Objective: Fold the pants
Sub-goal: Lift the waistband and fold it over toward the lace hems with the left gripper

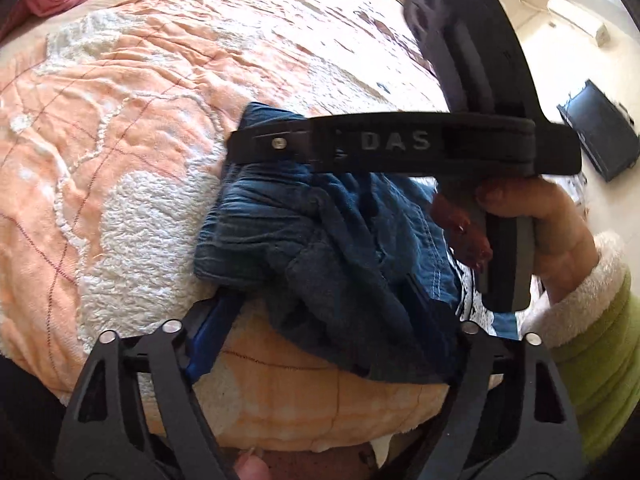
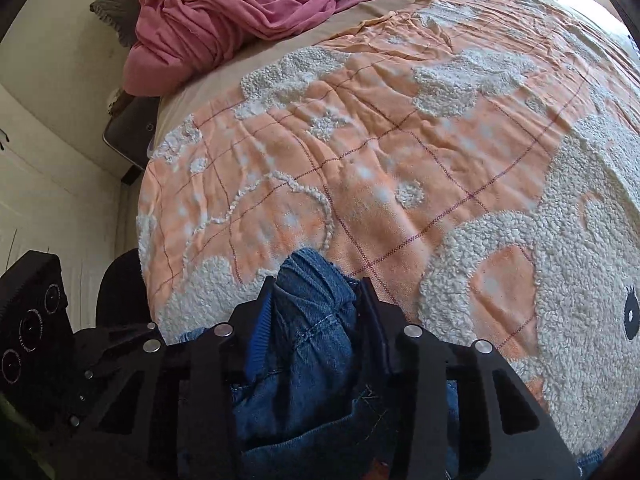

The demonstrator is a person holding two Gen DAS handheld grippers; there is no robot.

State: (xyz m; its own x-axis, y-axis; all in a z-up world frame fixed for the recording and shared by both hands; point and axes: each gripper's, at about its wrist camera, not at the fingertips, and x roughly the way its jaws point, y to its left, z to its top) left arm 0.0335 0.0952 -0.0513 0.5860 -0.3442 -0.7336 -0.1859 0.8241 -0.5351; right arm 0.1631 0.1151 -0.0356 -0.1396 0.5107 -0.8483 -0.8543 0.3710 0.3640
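mostly bunched – blue denim pants (image 1: 320, 232), right gripper (image 2: 316, 292) clamping fold

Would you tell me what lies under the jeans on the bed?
The jeans lie bunched on an orange-and-white fleece blanket, which shows all around them. Whatever is directly beneath the heap is covered by denim, and the right gripper is clamped on a fold.

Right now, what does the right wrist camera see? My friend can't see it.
The right tongs pinch a bunched fold of blue jeans over an orange and white fuzzy blanket on a bed. A crumpled pink cloth lies at the far end.
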